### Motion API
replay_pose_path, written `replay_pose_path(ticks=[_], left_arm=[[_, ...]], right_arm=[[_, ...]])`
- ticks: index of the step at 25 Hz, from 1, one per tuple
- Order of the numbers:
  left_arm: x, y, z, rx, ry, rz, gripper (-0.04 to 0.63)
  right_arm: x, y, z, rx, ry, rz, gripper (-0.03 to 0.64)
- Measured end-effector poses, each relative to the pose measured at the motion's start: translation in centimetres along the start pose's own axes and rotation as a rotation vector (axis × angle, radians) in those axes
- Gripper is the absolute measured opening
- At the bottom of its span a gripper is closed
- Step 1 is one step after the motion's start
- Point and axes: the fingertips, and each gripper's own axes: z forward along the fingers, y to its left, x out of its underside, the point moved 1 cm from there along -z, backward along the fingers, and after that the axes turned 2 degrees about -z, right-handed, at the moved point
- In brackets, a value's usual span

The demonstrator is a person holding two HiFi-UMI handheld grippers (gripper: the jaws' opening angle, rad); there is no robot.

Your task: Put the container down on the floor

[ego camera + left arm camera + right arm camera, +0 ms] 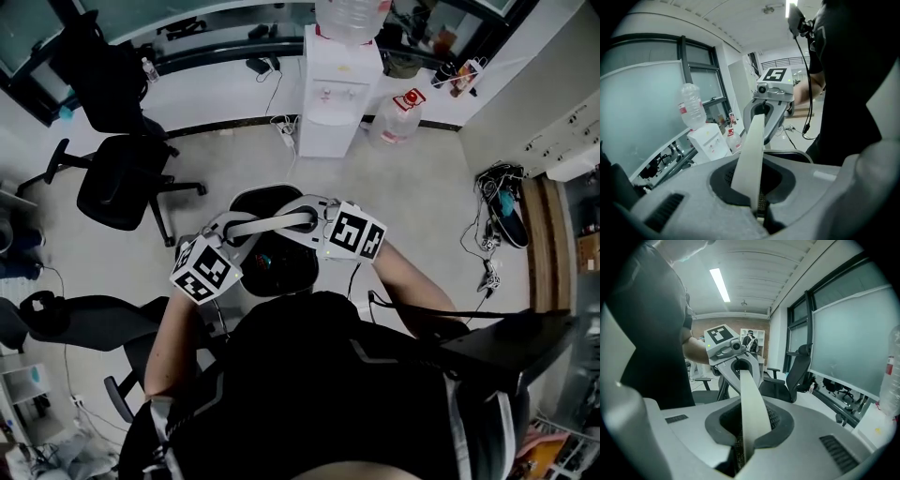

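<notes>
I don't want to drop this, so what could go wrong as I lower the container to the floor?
Both the left gripper and right gripper pinch only the thin white handle; it might slip, letting the black container swing or drop. The office chair stands near on the left, so the container could bump it.

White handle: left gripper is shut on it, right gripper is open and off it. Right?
Wrong about the right gripper: it is shut on the white handle too. The right gripper view shows the handle pinched between its jaws. The left gripper is shut on it, as you say.
</notes>
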Motion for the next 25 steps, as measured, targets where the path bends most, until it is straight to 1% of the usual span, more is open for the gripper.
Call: replay_pose_path(ticks=[8, 12, 16, 22, 25], left_arm=[[-0.9, 3.6, 3.7, -0.014, 0.024, -0.023, 0.009], [-1.9, 6.0, 5.2, -0.025, 0.026, -0.013, 0.009], [-2.3, 6.8, 6.5, -0.025, 0.019, -0.018, 0.009], [-2.3, 9.4, 8.0, -0.008, 0.022, -0.018, 0.009], [-2.2, 11.2, 8.5, 0.003, 0.010, -0.012, 0.009]], right_arm=[[1.8, -4.9, -1.1, -0.017, -0.002, -0.025, 0.023], [2.1, -7.7, -1.8, -0.009, -0.008, -0.025, 0.023], [2.8, -9.0, -2.3, -0.007, -0.002, -0.030, 0.023], [3.2, -12.1, -2.1, 0.002, -0.007, -0.006, 0.023], [3.2, -13.8, -1.6, 0.010, -0.010, 0.014, 0.023]])
